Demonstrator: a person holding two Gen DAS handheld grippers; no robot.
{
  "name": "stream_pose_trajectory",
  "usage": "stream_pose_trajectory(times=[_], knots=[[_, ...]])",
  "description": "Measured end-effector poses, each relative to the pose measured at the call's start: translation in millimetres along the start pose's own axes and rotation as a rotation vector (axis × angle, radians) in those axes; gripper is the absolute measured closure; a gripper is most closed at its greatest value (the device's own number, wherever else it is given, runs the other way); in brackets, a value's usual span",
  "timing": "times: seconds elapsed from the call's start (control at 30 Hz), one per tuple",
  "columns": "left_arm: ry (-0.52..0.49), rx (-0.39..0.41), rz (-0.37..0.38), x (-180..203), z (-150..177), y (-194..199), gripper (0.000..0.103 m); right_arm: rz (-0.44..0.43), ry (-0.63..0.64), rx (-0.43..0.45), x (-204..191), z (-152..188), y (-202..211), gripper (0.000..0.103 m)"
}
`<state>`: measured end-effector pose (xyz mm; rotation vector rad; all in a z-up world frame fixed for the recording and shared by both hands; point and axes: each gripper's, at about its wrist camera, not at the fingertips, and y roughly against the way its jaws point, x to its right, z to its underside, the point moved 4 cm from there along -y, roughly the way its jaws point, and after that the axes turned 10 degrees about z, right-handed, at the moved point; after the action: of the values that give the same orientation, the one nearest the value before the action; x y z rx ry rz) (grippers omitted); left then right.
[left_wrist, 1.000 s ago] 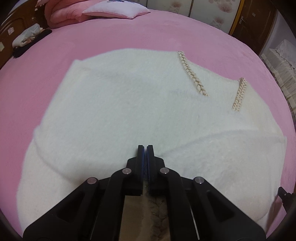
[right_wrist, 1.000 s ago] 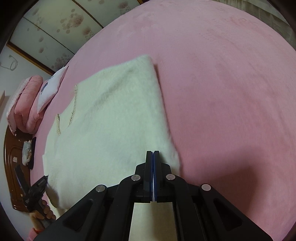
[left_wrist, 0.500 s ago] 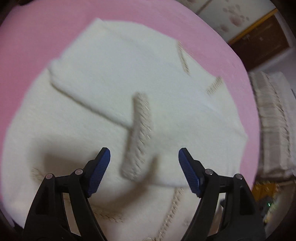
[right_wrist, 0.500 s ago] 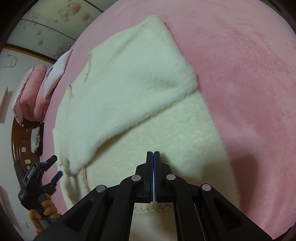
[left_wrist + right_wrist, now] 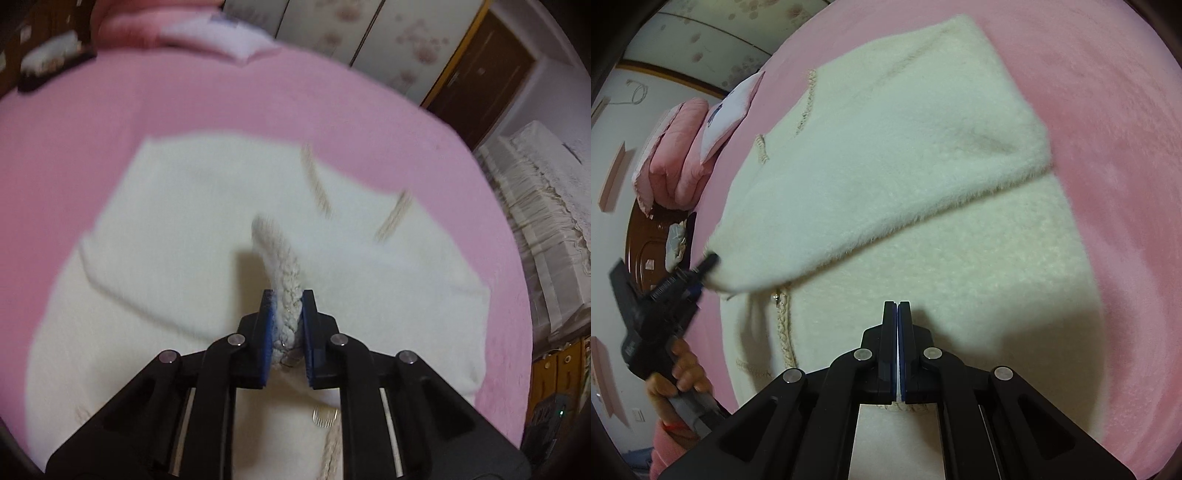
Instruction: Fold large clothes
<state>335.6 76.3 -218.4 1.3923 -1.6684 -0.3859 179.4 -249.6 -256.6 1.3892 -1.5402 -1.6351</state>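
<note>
The left gripper (image 5: 287,295) clamped the fluffy cream knit cardigan's (image 5: 905,155) braided edge (image 5: 279,254), which ran toward 12 o'clock, while the right gripper (image 5: 897,306) pinched its hem.

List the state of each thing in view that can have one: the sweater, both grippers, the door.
Cream sweater: lying on the pink bed, partly folded, one flap doubled over.
Braided edge: lifted off the sweater.
Left gripper: jaws shut on the braided edge.
Right gripper: jaws shut; contents unclear.
Wooden door: closed.
</note>
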Motion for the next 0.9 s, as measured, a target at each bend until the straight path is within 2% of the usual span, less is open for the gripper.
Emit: stream_pose_trajectory(times=[0.07,0.13,0.17,0.23,0.33,0.37,0.47,0.5,0.53,0.57,0.6,0.67,0.73,0.8,0.9], knots=[[-0.037,-0.005,-0.032,0.5,-17.7,-8.7,0.093,0.003,0.014,0.010,0.9,-1.3,5.8,0.103],[-0.081,0.003,-0.097,-3.8,-33.0,-28.3,0.095,0.009,0.018,0.013,-1.9,-5.7,5.5,0.103],[-0.087,-0.008,-0.105,-7.3,-32.8,-34.9,0.095,0.010,0.019,0.017,-0.7,-5.7,7.9,0.103],[-0.065,-0.070,-0.156,-19.9,-26.0,-51.3,0.095,0.014,0.021,0.021,-0.6,-7.9,8.6,0.103],[-0.037,-0.179,-0.324,-44.2,-7.5,-64.8,0.095,0.037,0.038,0.016,-4.9,-13.7,5.5,0.100],[-0.018,-0.204,-0.352,-52.3,-0.6,-63.6,0.095,0.052,0.049,0.013,-8.8,-16.2,2.3,0.099],[0.064,-0.223,-0.335,-63.7,17.5,-45.9,0.087,0.092,0.104,-0.005,-12.3,-12.9,3.8,0.098],[0.076,-0.234,-0.325,-64.6,23.5,-40.0,0.072,0.101,0.120,-0.012,-14.4,-10.9,4.7,0.094],[0.079,-0.247,-0.321,-64.0,31.1,-33.6,0.051,0.106,0.131,-0.016,-15.7,-9.2,4.8,0.091],[0.072,-0.252,-0.323,-61.8,38.5,-26.7,0.045,0.114,0.147,-0.019,-17.1,-6.2,5.7,0.081],[0.054,-0.254,-0.328,-58.4,46.5,-20.4,0.041,0.131,0.170,-0.018,-20.7,-1.8,8.2,0.077],[0.011,-0.279,-0.337,-50.7,64.4,-11.6,0.041,0.155,0.208,-0.005,-29.8,6.7,13.7,0.067],[-0.027,-0.328,-0.334,-41.5,83.3,-5.1,0.041,0.173,0.230,-0.004,-39.2,16.0,15.7,0.063],[-0.051,-0.362,-0.320,-36.0,102.5,6.6,0.041,0.178,0.238,-0.007,-48.2,29.2,20.5,0.046],[-0.072,-0.384,-0.280,-24.5,119.7,21.7,0.040,0.163,0.237,0.018,-63.2,51.2,31.5,0.035]])
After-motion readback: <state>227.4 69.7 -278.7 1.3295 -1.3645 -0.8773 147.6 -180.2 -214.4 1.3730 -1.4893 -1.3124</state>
